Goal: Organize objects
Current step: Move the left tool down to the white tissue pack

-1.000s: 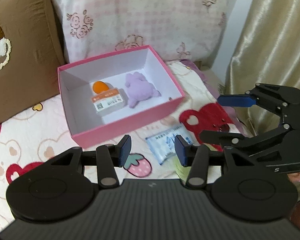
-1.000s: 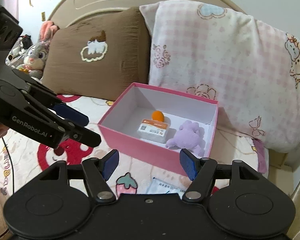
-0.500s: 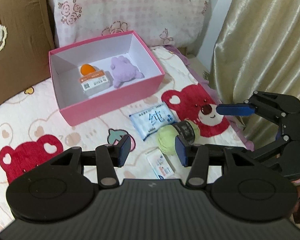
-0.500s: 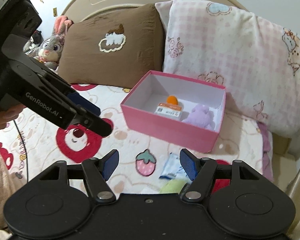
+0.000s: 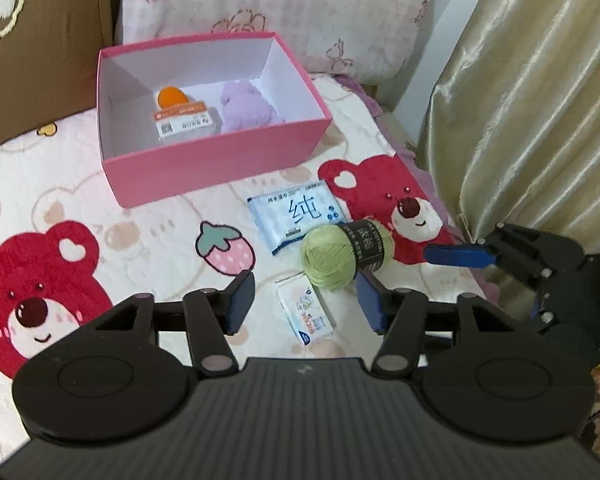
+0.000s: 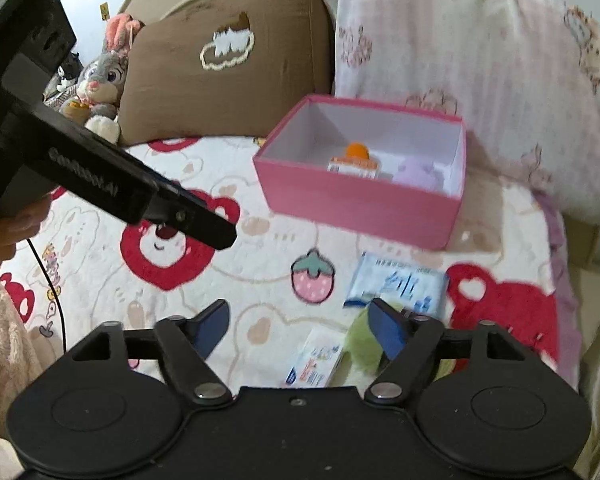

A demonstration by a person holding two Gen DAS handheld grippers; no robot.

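A pink box (image 5: 220,168) on the bed holds an orange ball (image 5: 171,96), a labelled packet (image 5: 184,125) and a purple plush (image 5: 246,111). In front of it lie a blue wipes pack (image 5: 298,214), a green yarn ball (image 5: 340,256) and a small tissue pack (image 5: 306,308). My left gripper (image 5: 305,300) is open and empty above the small pack. My right gripper (image 6: 298,326) is open and empty over the same items; it shows at the right of the left wrist view (image 5: 500,260). The box (image 6: 360,200) and wipes pack (image 6: 396,286) show in the right view.
A brown pillow (image 6: 228,60) and a pink checked pillow (image 6: 480,60) stand behind the box. A gold curtain (image 5: 532,100) hangs at the right bed edge. A grey bunny plush (image 6: 100,80) sits at the far left. The left gripper body (image 6: 80,164) crosses the right view.
Both grippers have pulled back from the box toward the near side of the bed, bringing the yarn ball and small tissue pack into view. Both stay open.
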